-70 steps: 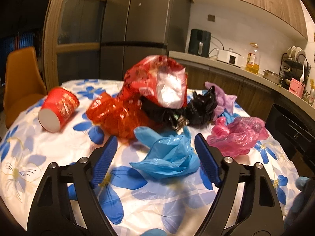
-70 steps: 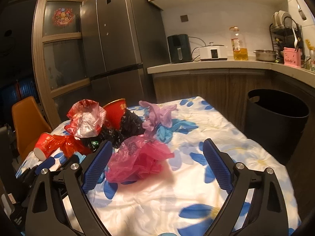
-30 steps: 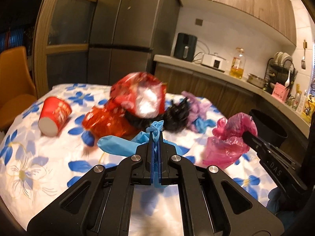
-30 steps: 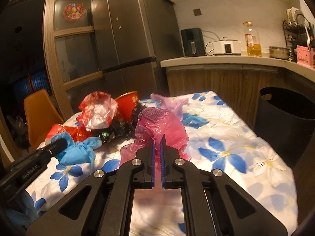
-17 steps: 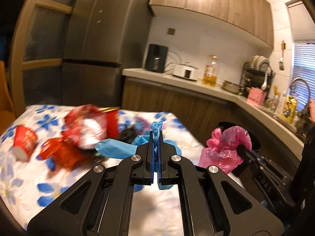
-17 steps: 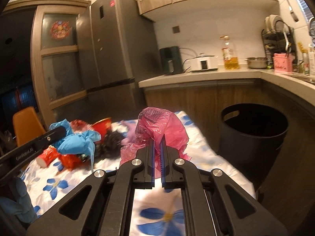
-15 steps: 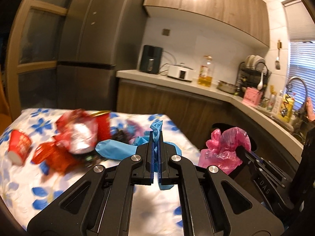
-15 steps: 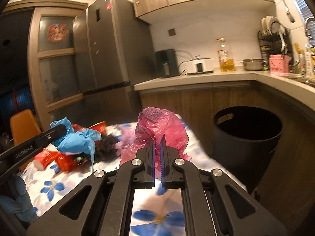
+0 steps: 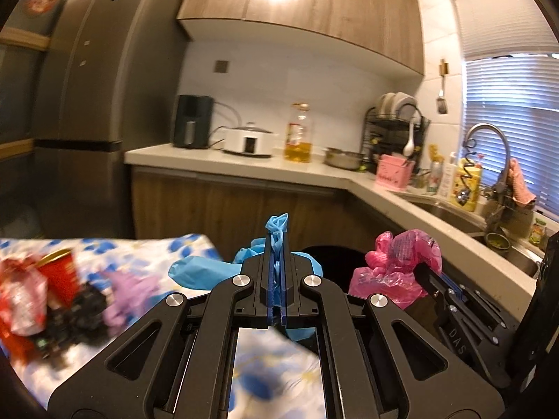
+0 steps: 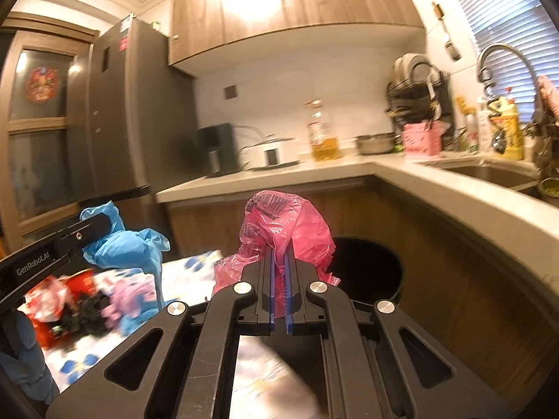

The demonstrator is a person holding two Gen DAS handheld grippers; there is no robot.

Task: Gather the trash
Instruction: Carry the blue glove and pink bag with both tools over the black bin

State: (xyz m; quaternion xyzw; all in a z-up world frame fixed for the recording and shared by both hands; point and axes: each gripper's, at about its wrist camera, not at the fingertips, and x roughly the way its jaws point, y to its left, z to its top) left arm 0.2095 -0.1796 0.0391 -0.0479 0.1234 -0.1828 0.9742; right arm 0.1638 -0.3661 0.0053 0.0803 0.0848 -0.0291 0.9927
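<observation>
Kitchen corner with an L-shaped counter [image 10: 454, 188]; below it stands a black bin [image 10: 370, 265], open-topped, beyond the end of the flower-patterned surface [image 9: 195, 244]. Since the earlier views, both grippers have swung away from the surface and toward the bin, each carrying its load clear of the cloth. Remaining litter [image 9: 52, 300] (red cup, red and black wrappers, a lilac bag) still lies heaped on the surface, now at the left margin and blurred. Right gripper [image 10: 279, 262]: jaws pressed together, pinching the pink bag [image 10: 286, 227], which hangs in front of the bin's mouth. Left gripper [image 9: 276, 255]: jaws likewise pressed together, pinching the blue bag [image 9: 199, 272], near the surface's end. Judged stage: transport under way; release into the bin pending, further trips needed.
</observation>
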